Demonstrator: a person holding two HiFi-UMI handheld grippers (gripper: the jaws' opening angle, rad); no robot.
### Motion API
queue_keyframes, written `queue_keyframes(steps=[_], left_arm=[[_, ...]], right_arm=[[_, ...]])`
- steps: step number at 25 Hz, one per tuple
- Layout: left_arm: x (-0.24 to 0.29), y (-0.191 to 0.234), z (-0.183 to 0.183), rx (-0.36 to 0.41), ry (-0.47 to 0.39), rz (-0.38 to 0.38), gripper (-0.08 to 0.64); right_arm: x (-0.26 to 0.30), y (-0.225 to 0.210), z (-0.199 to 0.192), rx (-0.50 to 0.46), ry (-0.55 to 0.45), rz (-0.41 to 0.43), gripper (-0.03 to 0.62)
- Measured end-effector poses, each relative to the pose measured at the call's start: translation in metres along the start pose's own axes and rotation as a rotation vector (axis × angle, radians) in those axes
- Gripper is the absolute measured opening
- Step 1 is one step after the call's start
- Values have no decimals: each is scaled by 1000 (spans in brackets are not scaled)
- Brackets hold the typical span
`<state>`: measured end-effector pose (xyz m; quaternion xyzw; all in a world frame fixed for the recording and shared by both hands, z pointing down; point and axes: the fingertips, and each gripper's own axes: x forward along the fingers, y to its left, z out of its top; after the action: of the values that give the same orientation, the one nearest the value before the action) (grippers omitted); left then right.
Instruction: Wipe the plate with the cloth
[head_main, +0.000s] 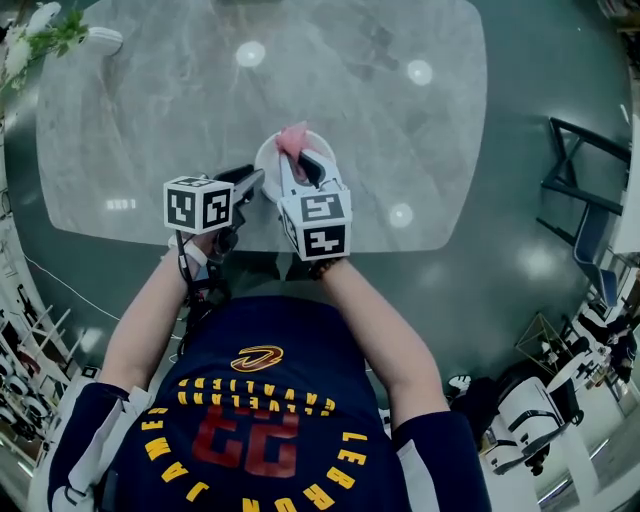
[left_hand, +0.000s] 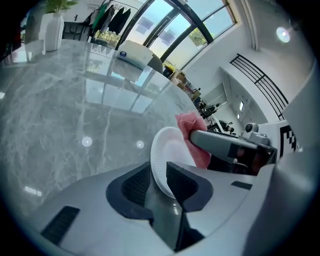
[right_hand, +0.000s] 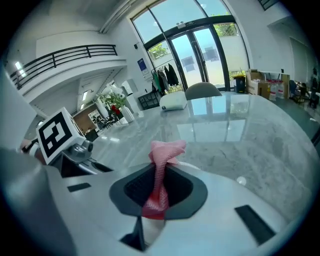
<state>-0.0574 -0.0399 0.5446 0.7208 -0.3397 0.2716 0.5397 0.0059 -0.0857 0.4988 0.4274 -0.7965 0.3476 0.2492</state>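
Observation:
A small white plate (left_hand: 167, 160) stands on edge, tilted, with my left gripper (left_hand: 159, 181) shut on its rim. In the head view the plate (head_main: 268, 160) shows above the near table edge, partly hidden by the grippers. A pink cloth (right_hand: 161, 170) is pinched upright in my right gripper (right_hand: 159, 189), which is shut on it. The cloth (left_hand: 192, 134) presses against the plate's far side in the left gripper view. From overhead the cloth (head_main: 292, 138) bunches on the plate, with the right gripper (head_main: 305, 170) just right of the left gripper (head_main: 250, 185).
A grey marble table (head_main: 150, 110) stretches beyond the plate. A white vase with green leaves (head_main: 100, 38) stands at its far left corner. A white box (right_hand: 172, 101) sits at the far side. A dark chair (head_main: 585, 180) stands on the floor to the right.

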Motion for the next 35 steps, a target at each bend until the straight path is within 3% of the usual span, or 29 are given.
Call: queue_keyframes(steps=[5, 7, 11, 16, 19, 35], left_arm=[[5, 6, -1, -76, -1, -9, 92], [6, 6, -1, -134, -18, -28, 43], [6, 8, -1, -213, -45, -52, 37], [7, 9, 2, -203, -62, -58, 34], [7, 12, 2, -213, -72, -57, 34], [5, 15, 1, -220, -85, -48, 34]], right_arm=[[15, 10, -7, 4, 25, 26, 40], [20, 16, -10, -2, 36, 39, 40], [30, 24, -12, -17, 47, 43, 40], [41, 26, -15, -24, 72, 39, 40], [45, 18, -17, 31, 88, 21, 40], [3, -68, -25, 193, 66, -167, 40]])
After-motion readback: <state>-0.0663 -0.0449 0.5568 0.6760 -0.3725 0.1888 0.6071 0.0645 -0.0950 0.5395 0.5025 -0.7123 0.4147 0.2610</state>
